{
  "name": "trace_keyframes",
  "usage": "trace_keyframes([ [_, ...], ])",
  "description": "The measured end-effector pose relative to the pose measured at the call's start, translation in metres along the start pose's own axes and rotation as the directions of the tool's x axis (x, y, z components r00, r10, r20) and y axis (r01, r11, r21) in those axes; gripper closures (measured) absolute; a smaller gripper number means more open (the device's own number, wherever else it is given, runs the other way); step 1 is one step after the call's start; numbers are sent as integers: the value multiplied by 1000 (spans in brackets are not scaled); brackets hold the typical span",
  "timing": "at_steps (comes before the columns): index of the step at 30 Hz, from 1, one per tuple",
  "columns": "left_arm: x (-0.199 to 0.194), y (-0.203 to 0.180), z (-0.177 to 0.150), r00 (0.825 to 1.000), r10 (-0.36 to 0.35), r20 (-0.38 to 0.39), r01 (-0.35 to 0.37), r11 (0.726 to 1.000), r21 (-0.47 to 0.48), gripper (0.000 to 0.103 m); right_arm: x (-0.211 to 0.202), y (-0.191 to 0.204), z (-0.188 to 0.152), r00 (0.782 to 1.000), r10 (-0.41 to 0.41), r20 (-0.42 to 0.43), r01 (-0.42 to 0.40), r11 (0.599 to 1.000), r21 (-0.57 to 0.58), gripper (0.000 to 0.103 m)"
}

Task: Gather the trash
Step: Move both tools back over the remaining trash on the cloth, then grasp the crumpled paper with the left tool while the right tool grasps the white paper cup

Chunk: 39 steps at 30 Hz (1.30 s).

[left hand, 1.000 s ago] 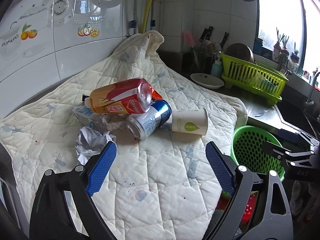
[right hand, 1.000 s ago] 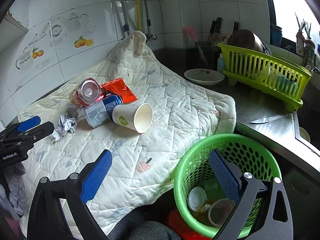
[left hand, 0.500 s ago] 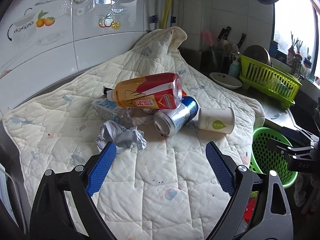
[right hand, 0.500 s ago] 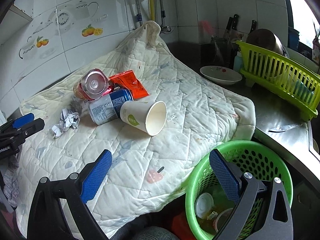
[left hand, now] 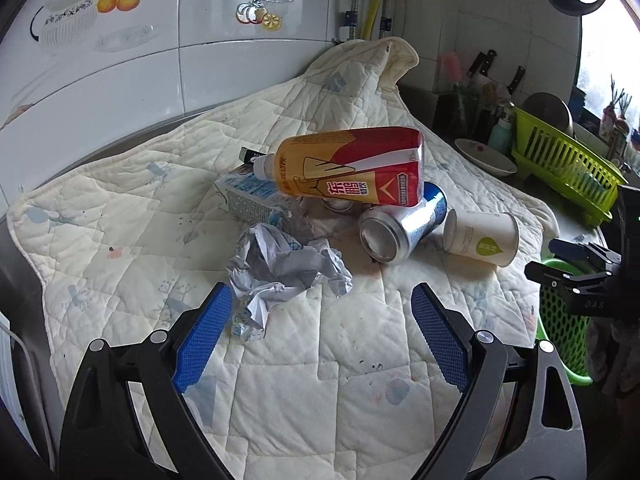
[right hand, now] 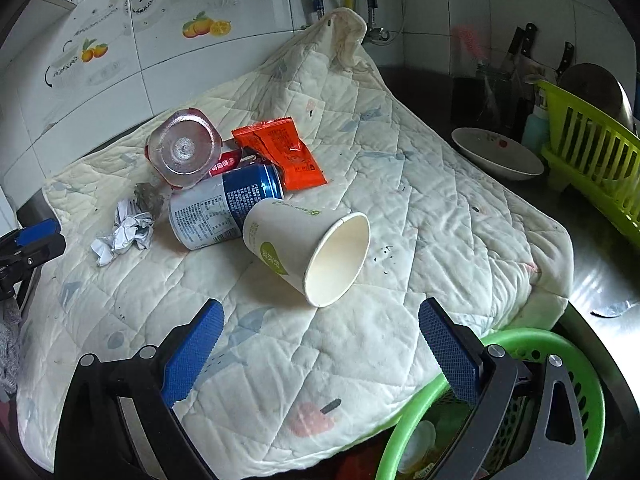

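Observation:
Trash lies in a pile on a quilted cloth (left hand: 320, 380): a crumpled paper ball (left hand: 280, 268), a blue-white carton (left hand: 248, 196), an orange-red bottle (left hand: 352, 172) lying on a blue-silver can (left hand: 400, 228), and a tipped paper cup (left hand: 480, 238). My left gripper (left hand: 320, 316) is open and empty, just short of the paper ball. My right gripper (right hand: 320, 328) is open and empty, close in front of the cup (right hand: 308, 246). The right wrist view also shows the can (right hand: 224, 210), the bottle's base (right hand: 184, 148), an orange wrapper (right hand: 286, 152) and the paper ball (right hand: 126, 228).
A green basket (right hand: 500, 344) holding some trash sits below the cloth's right edge, under my right gripper. A white bowl (right hand: 496, 152), a green dish rack (right hand: 592, 148) and knives stand on the steel counter at the right. Tiled wall lies behind.
Both grippers have moved forward toward the pile. The left has closed in on the paper ball, the right has swung left from over the basket toward the cup. Both stayed open.

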<state>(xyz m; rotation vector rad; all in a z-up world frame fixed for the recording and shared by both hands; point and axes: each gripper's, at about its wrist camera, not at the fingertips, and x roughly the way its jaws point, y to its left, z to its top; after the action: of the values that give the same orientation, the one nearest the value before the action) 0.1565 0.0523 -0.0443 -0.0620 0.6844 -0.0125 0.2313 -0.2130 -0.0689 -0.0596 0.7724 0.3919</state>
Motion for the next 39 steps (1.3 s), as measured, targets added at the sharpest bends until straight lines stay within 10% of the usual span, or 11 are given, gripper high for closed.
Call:
trace_keyframes([
  [20,58,31,3,995,7,-100,-11,999,-39,13,87,-26,31,980,171,-102,-165,984,65,7],
  [39,82,10,15,995,-41,-94,46,997,58,14,89,-10,33,975,198,-97,-199,980,6,12],
])
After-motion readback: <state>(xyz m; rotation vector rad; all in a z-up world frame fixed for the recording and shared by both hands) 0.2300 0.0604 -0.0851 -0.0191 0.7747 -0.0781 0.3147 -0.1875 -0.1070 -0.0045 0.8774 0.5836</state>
